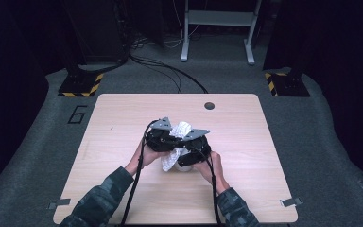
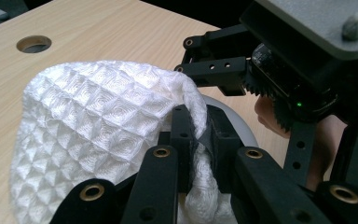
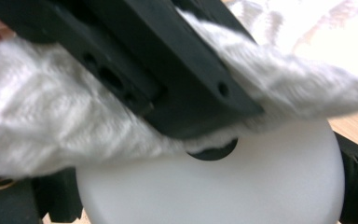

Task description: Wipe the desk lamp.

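Cloth point(image 2: 98, 121) clamped in our left gripper point(image 2: 200, 135) wipes the bowl point(image 3: 214, 186) gripped between our right gripper's point(image 1: 189, 158) wide-set jaws; we press lightly, holding the bowl steady.

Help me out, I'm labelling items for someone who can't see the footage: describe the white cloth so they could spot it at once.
On the light wooden table, look to the middle where the two hands meet. The white cloth is bunched there, pinched in the left gripper and draped over a smooth white round object. Its raised waffle weave sets it apart.
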`<control>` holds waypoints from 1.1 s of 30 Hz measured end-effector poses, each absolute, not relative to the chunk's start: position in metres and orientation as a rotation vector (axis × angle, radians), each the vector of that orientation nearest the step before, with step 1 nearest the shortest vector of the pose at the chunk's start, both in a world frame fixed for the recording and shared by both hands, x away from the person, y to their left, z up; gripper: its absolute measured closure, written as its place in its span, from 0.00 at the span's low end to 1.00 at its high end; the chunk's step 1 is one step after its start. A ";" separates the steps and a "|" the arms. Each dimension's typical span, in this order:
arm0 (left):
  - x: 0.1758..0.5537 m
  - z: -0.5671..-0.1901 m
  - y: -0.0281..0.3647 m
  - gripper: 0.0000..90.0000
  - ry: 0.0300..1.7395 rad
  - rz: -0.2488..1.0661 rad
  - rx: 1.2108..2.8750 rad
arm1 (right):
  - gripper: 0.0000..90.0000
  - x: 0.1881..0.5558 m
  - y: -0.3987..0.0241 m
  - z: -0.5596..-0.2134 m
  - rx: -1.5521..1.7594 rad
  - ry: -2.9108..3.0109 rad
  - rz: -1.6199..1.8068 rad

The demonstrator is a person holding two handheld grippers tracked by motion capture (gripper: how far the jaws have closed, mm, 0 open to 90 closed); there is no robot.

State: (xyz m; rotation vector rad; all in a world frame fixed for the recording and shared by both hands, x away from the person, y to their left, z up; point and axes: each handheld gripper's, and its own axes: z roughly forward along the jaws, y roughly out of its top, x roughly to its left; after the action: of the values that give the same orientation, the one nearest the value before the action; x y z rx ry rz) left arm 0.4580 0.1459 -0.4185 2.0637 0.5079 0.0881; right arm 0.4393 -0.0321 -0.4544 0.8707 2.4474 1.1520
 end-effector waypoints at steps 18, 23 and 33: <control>0.452 -0.423 0.161 0.92 0.513 -0.103 2.009 | 0.10 0.440 -0.032 -0.454 0.861 2.453 1.152; 0.452 -0.423 0.156 0.92 0.500 -0.121 2.011 | 0.10 0.440 -0.032 -0.454 0.863 2.452 1.153; 0.456 -0.423 0.149 0.93 0.488 -0.129 2.020 | 0.10 0.439 -0.034 -0.457 0.854 2.434 1.188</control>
State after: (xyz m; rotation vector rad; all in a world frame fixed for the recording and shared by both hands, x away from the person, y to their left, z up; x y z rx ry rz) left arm 0.4559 0.1489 -0.4229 2.0205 0.4883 -0.1293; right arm 0.4391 -0.0339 -0.4571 0.8543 2.4337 1.1879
